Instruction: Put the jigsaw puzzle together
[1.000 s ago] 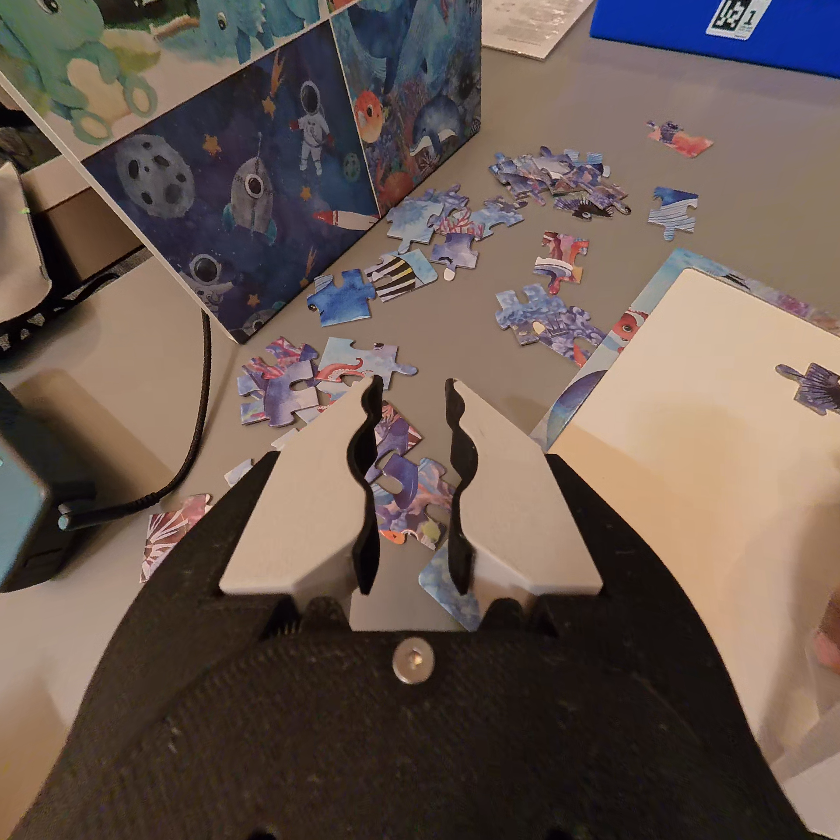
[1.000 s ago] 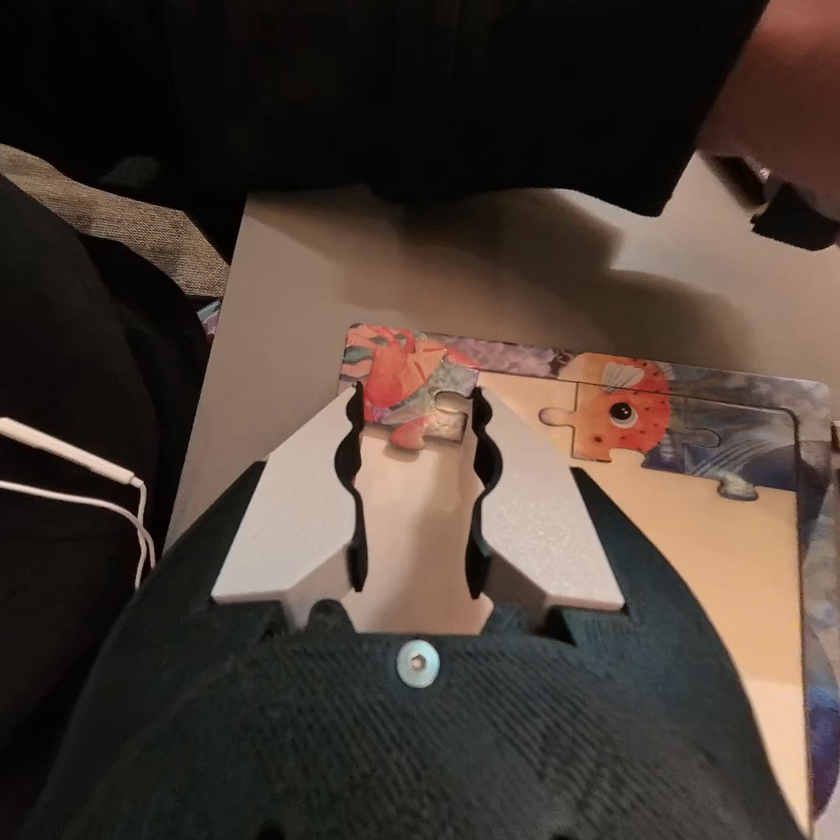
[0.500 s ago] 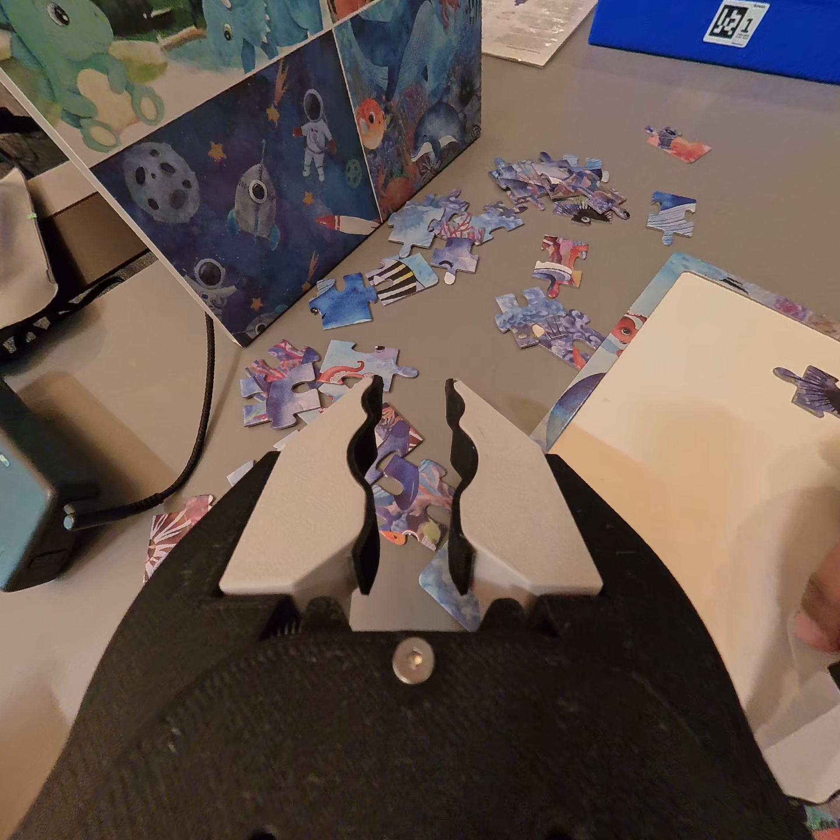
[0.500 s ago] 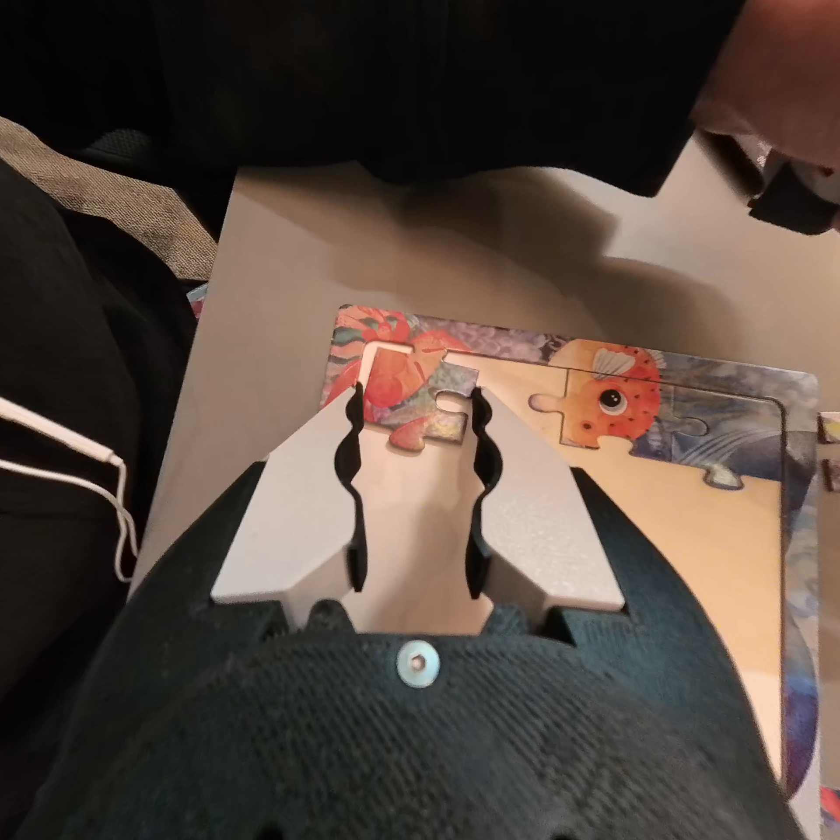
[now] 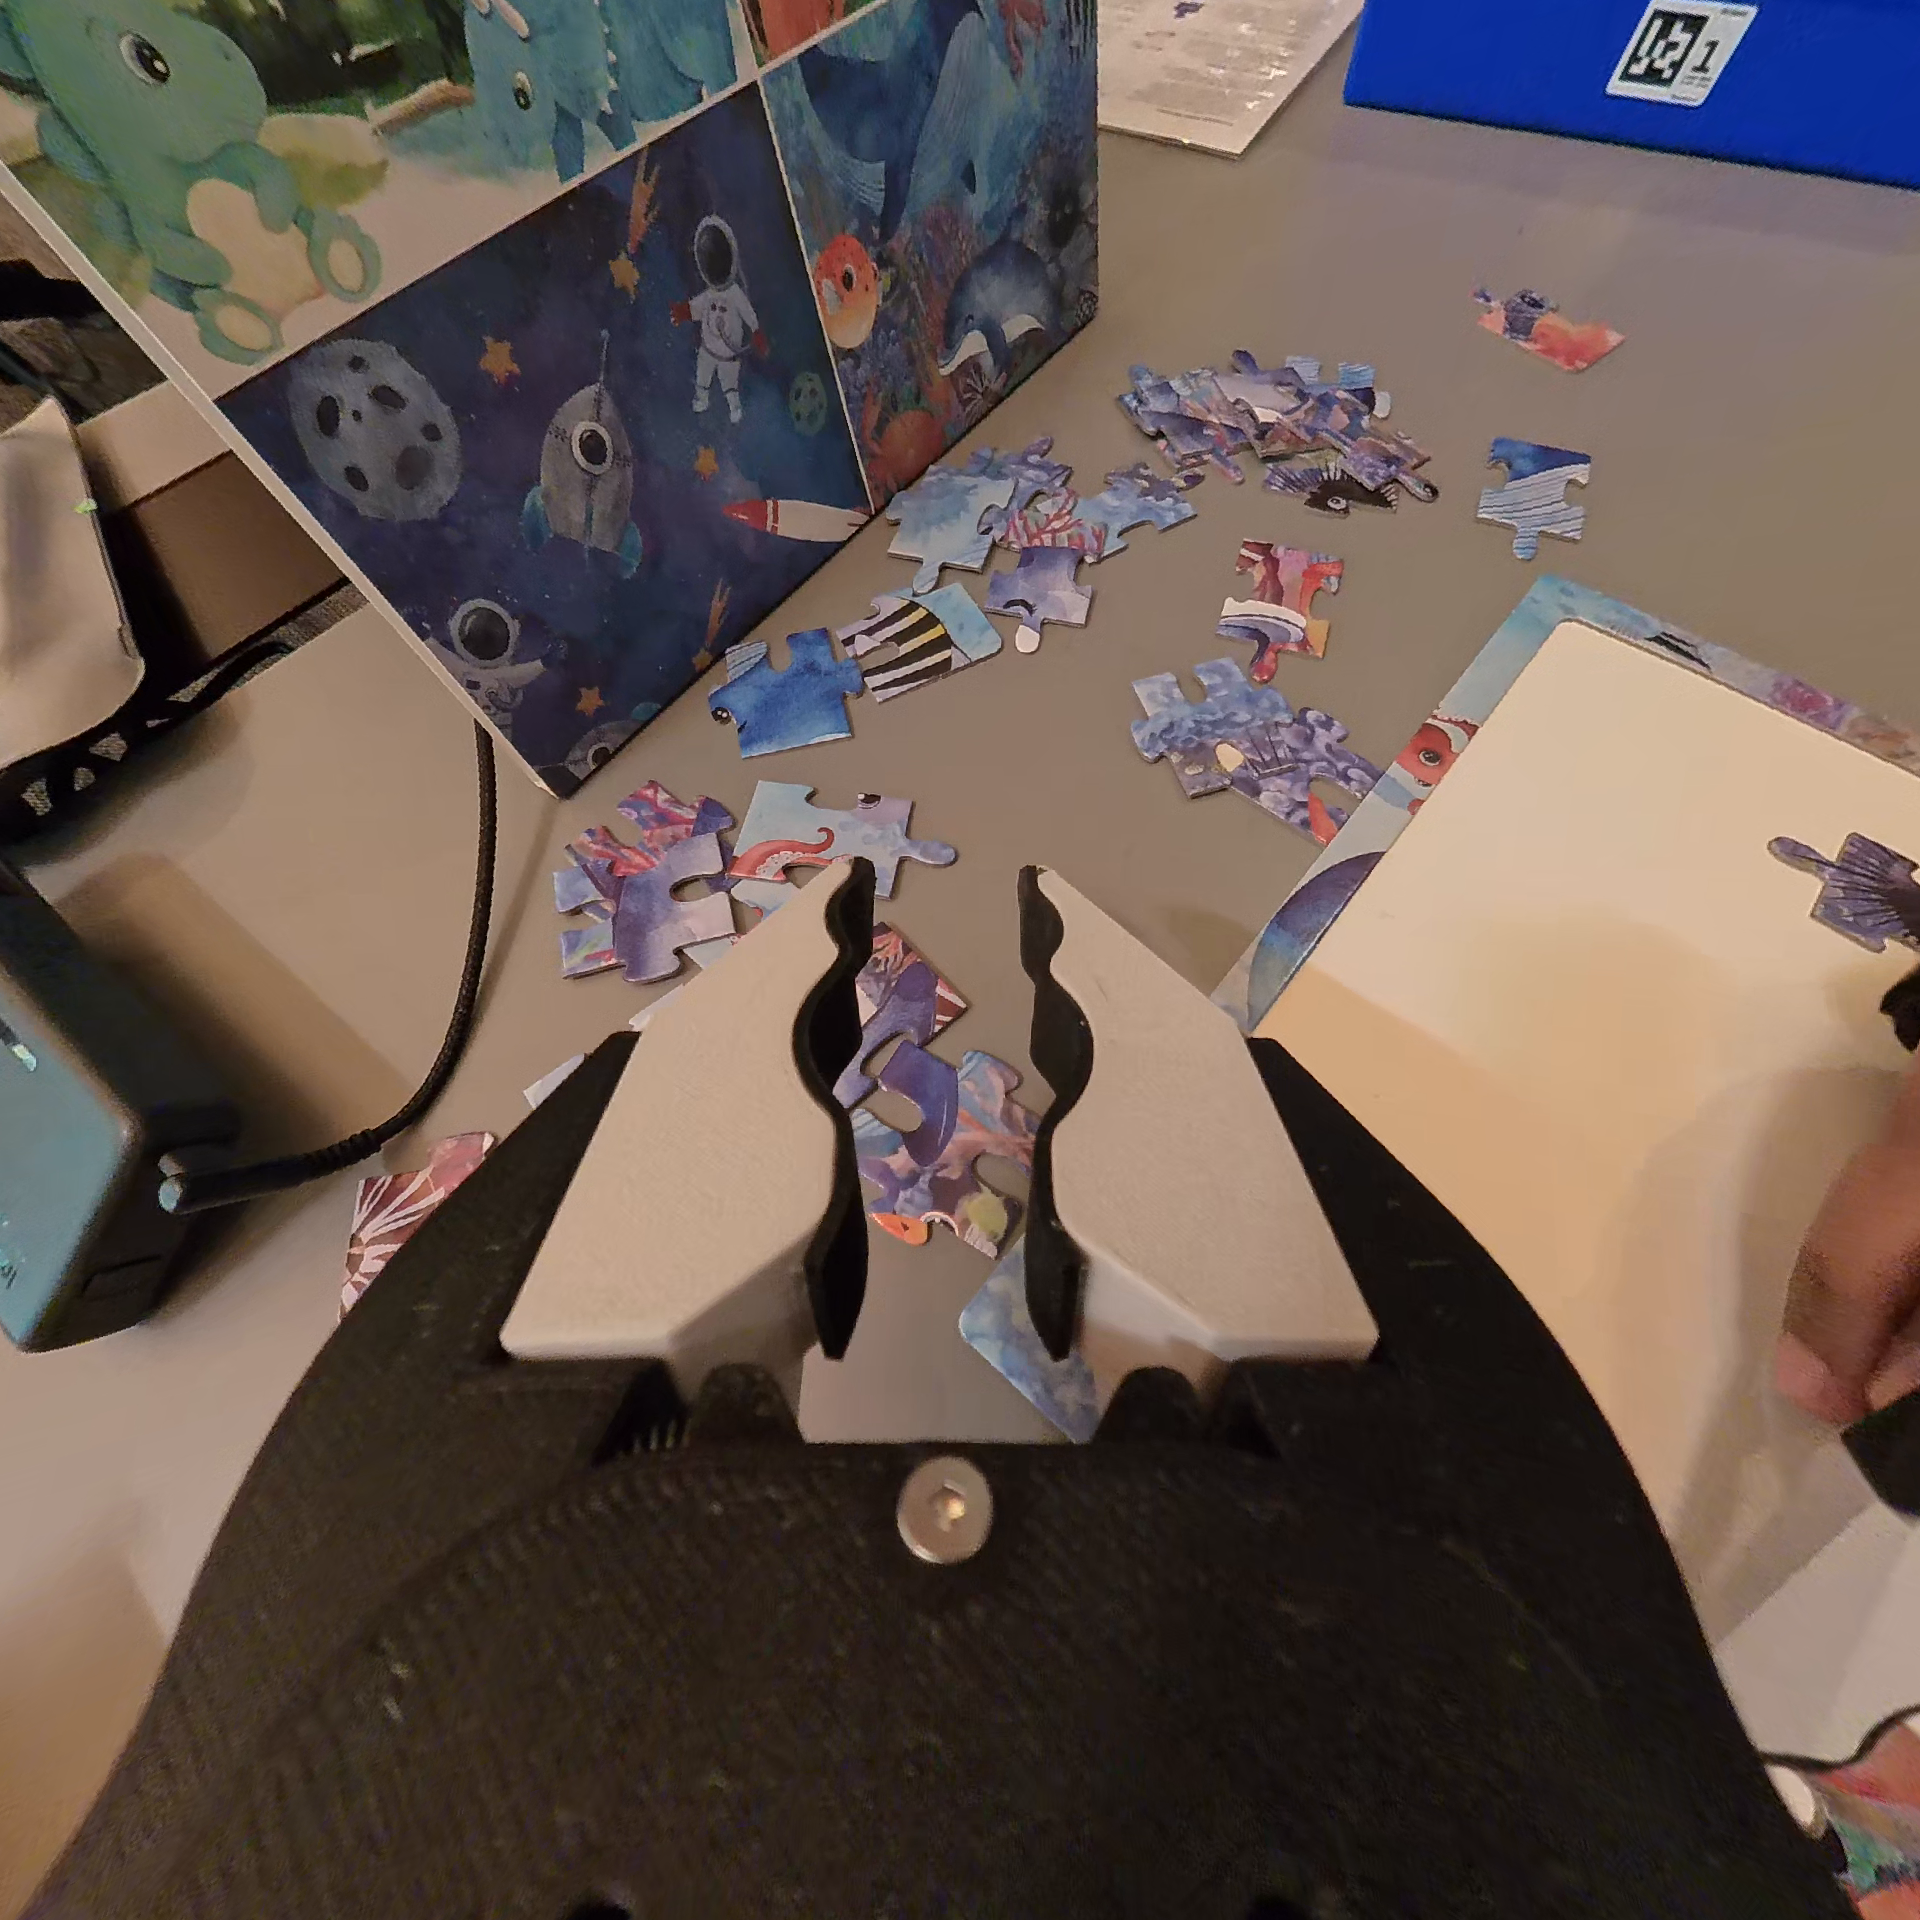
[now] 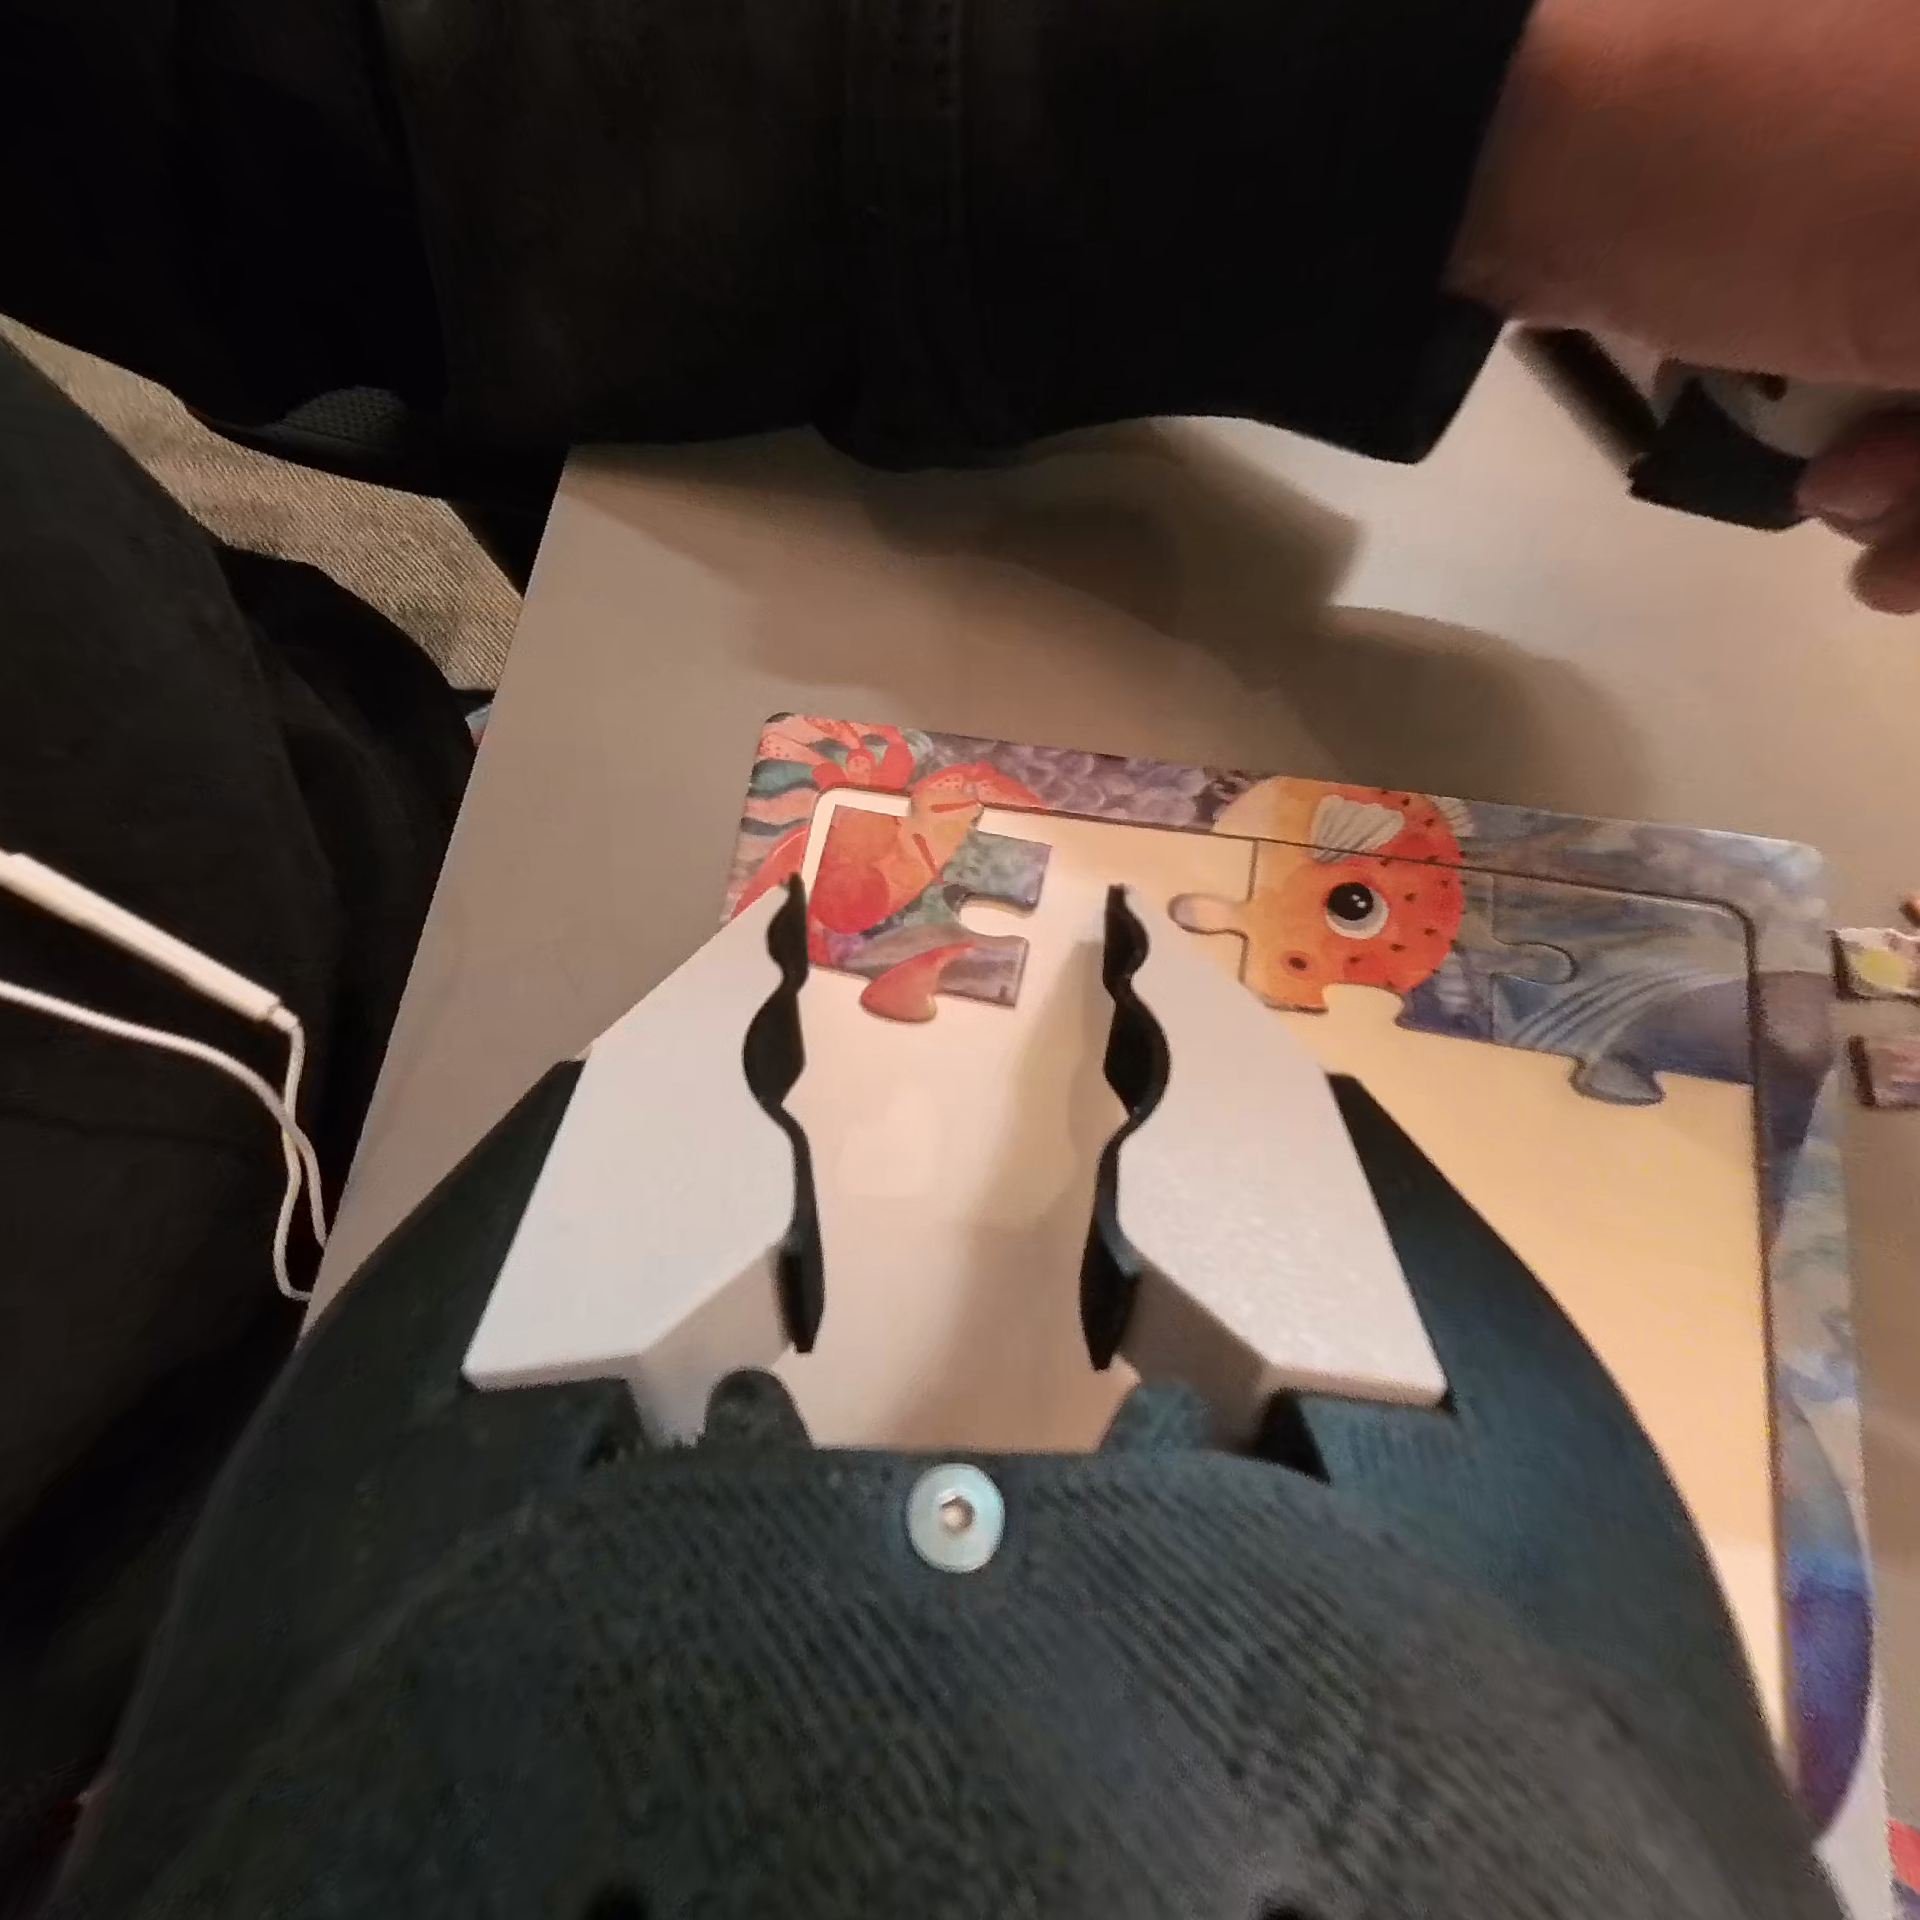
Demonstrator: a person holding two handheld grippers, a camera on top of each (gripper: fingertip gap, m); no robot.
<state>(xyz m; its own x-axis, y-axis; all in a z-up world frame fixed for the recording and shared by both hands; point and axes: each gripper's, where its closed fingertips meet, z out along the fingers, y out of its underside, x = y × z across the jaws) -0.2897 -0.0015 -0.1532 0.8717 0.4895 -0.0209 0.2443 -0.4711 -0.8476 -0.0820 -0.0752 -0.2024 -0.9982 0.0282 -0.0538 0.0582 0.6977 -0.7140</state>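
Note:
My right gripper (image 6: pixel 953 899) is open and empty over the beige puzzle tray (image 6: pixel 1143 779). Its tips stand on either side of a red crab piece (image 6: pixel 914 904) that lies in the tray's far left corner. An orange pufferfish piece (image 6: pixel 1351 904) and a blue piece (image 6: pixel 1579 966) sit joined along the tray's far edge. My left gripper (image 5: pixel 940 878) is open and empty above a small heap of purple and blue loose pieces (image 5: pixel 935 1122) on the grey table. The tray (image 5: pixel 1558 935) lies to its right, with a dark fish piece (image 5: pixel 1849 894) inside.
Several loose pieces (image 5: pixel 1268 416) are scattered over the table beyond the left gripper. A picture-covered puzzle box (image 5: pixel 623 416) stands at the back left. A black cable (image 5: pixel 468 987) and a teal device (image 5: pixel 62 1195) lie at the left. A hand (image 5: pixel 1860 1278) is at the tray's right. It is some 5 cm from my right tips to the orange pufferfish piece (image 6: pixel 1351 904).
My right gripper's jaws have opened a little wider around the crab piece, and the tray has shifted right in its view. My left gripper has hardly moved.

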